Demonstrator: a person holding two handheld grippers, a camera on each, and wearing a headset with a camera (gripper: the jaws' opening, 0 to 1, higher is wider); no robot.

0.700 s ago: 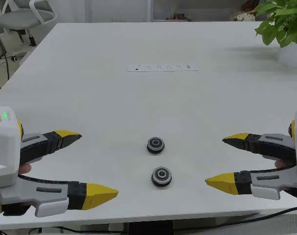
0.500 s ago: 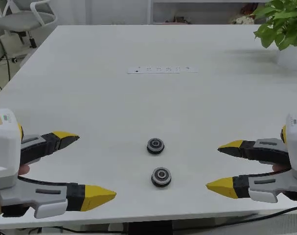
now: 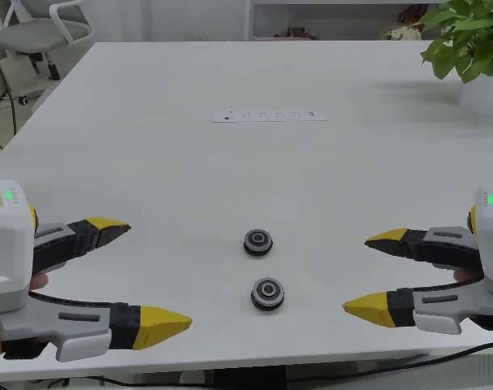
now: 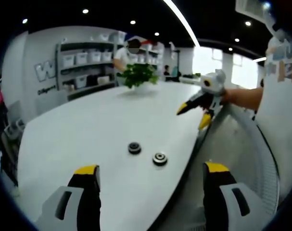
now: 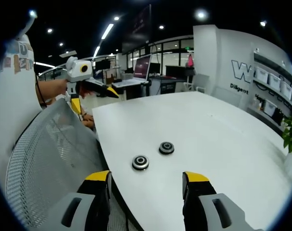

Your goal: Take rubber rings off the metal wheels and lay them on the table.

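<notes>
Two small metal wheels with black rubber rings lie flat on the white table, one behind the other: the far wheel [image 3: 258, 242] [image 4: 134, 148] [image 5: 166, 147] and the near wheel [image 3: 268, 293] [image 4: 159, 159] [image 5: 140, 162]. My left gripper [image 3: 147, 275] [image 4: 150, 173] hovers at the table's near left edge, open, with nothing between its yellow tips. On the near right my right gripper [image 3: 376, 272] [image 5: 146, 177] is likewise open and holds nothing. Both point inward at the wheels, well apart from them.
A flat white socket strip [image 3: 269, 114] lies at mid-table. A potted plant [image 3: 469, 45] [image 4: 139, 76] stands at the far right corner. An office chair [image 3: 36, 28] sits beyond the far left corner. The table's front edge [image 3: 254, 362] runs just below the grippers.
The right gripper's jaws have narrowed a little and it has shifted slightly. The left gripper and both wheels have stayed put. The head camera tilted a bit.
</notes>
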